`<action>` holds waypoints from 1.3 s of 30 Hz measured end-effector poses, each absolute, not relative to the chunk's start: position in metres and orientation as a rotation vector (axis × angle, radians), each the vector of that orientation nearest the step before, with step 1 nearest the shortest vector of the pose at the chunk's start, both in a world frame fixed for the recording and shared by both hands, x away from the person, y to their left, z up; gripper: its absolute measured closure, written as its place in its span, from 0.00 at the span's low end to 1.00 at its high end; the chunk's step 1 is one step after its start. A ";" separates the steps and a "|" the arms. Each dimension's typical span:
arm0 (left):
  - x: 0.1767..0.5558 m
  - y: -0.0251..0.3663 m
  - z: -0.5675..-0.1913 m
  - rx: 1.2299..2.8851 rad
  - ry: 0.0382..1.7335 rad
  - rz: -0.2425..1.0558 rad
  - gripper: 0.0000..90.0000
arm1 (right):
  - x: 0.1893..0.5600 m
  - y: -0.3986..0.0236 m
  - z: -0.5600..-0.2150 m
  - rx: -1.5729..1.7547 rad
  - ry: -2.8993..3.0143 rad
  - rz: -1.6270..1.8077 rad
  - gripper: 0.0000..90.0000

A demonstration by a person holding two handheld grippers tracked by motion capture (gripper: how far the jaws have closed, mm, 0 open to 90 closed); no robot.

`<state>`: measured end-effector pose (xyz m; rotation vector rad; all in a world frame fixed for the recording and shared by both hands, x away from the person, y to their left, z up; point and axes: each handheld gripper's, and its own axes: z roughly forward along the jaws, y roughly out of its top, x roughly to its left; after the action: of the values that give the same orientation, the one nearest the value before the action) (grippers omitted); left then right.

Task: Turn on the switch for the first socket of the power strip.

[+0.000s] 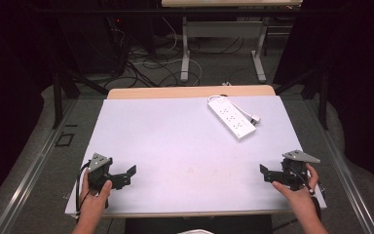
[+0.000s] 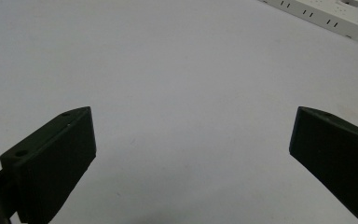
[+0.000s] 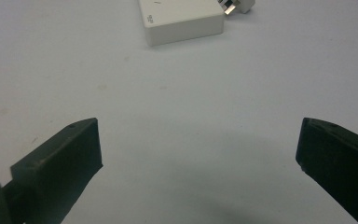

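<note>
A broad white table (image 1: pixel 175 146) takes up most of the space in front of the person, its surface bare apart from one item. Toward the far right of it lies a white power strip (image 1: pixel 231 116), set at a slant, with its cable looped at the far end and a white plug (image 1: pixel 256 118) resting just beside its right edge. In the right gripper view the near end of the strip and the plug's metal pins sit close together at the top.

The left gripper (image 1: pixel 126 175) rests at the near left corner, jaws spread wide with nothing between them. The right gripper (image 1: pixel 268 174) sits at the near right corner, likewise released and empty. Both are well apart from the strip.

It looks as though the work is only about to begin, most likely a reach for the plug or strip. The right gripper is nearer, so it would do well to come in along the strip's slant, while the left steadies the strip's body so it does not skid on the smooth top.
</note>
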<state>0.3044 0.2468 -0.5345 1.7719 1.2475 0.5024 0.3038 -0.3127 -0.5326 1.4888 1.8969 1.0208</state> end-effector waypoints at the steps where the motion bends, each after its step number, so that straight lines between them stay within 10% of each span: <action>1: 0.305 0.247 -0.534 1.770 1.249 0.503 0.01 | 0.304 -0.313 -0.533 1.489 1.892 1.021 0.00; 39: 0.302 0.245 -0.537 1.798 1.267 0.538 0.02 | 0.336 -0.287 -0.494 1.393 1.975 0.979 0.03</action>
<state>0.3020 0.2447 -0.5366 1.7976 1.2670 0.5378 0.3364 -0.2873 -0.4938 1.3931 1.9748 0.9790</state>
